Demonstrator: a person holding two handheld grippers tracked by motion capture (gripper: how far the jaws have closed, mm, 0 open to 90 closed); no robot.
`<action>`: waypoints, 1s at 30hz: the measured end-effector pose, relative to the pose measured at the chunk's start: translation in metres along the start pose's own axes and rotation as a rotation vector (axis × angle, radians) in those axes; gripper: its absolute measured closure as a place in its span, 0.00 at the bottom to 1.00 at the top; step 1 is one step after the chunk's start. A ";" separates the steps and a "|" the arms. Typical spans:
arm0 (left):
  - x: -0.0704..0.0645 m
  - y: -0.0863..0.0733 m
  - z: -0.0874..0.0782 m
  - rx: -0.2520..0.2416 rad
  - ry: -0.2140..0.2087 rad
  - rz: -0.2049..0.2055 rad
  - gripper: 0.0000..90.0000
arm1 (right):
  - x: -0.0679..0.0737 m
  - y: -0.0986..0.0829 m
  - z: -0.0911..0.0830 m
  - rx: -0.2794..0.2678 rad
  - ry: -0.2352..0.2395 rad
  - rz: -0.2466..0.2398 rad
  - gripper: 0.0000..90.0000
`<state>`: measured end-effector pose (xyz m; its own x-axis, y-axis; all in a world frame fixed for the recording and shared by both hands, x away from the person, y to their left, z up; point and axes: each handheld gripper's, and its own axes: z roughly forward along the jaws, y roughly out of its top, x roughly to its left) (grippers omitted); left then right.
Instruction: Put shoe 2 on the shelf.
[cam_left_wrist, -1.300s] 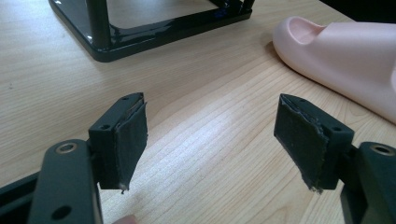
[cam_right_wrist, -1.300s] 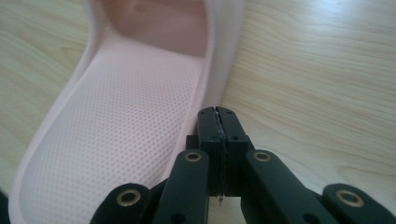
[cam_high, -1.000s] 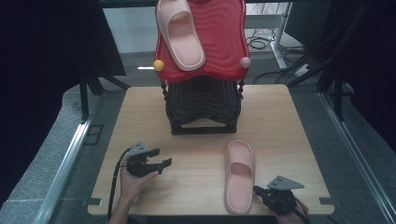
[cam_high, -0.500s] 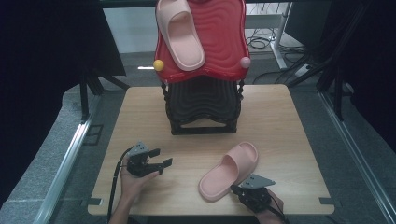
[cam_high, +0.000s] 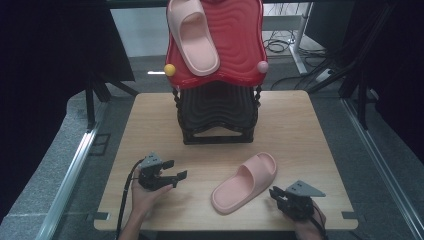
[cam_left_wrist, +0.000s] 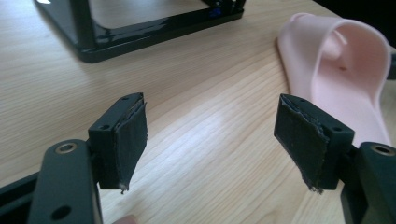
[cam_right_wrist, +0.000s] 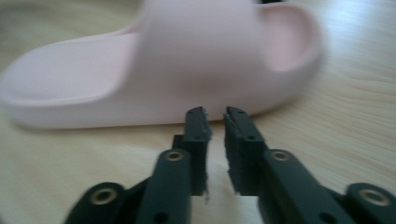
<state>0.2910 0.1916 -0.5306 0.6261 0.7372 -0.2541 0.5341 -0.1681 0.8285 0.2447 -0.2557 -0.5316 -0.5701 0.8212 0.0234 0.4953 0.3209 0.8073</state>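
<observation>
A pink slipper (cam_high: 245, 182) lies diagonally on the wooden table (cam_high: 150, 125), toe toward the far right. My right gripper (cam_high: 275, 193) sits just right of its heel half, jaws shut with nothing between them; in the right gripper view the slipper (cam_right_wrist: 163, 60) lies right ahead of the right gripper (cam_right_wrist: 215, 116), apart from it. My left gripper (cam_high: 175, 169) rests open at the front left, pointing toward the slipper (cam_left_wrist: 336, 70); the left gripper (cam_left_wrist: 210, 135) holds nothing. A matching pink slipper (cam_high: 192, 37) lies on the red top shelf (cam_high: 240, 45) of the rack.
The black rack (cam_high: 217, 112) stands at the table's middle back, its base (cam_left_wrist: 140, 28) ahead of the left gripper. Yellow (cam_high: 170, 69) and pink (cam_high: 262, 66) knobs cap the shelf's corners. Table edges drop off on all sides.
The table slipper has swung from lengthwise to diagonal, heel toward the left. The right gripper moved left against it, then drew back to the right. The left gripper stayed put.
</observation>
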 end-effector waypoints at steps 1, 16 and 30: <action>-0.003 0.001 0.002 0.004 -0.001 0.006 0.28 | -0.006 0.000 -0.001 -0.004 -0.010 0.010 0.80; -0.043 0.022 0.039 0.040 -0.064 0.034 0.33 | -0.042 -0.007 -0.008 0.001 -0.060 0.103 0.49; -0.082 0.039 0.089 0.063 -0.144 0.108 0.51 | -0.040 -0.012 -0.010 0.038 -0.064 0.117 0.43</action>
<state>0.3112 0.0667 -0.5222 0.7542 0.6119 -0.2384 0.4914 -0.2850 0.8230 0.2550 -0.2967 -0.5364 -0.4646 0.8822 0.0773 0.5813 0.2379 0.7781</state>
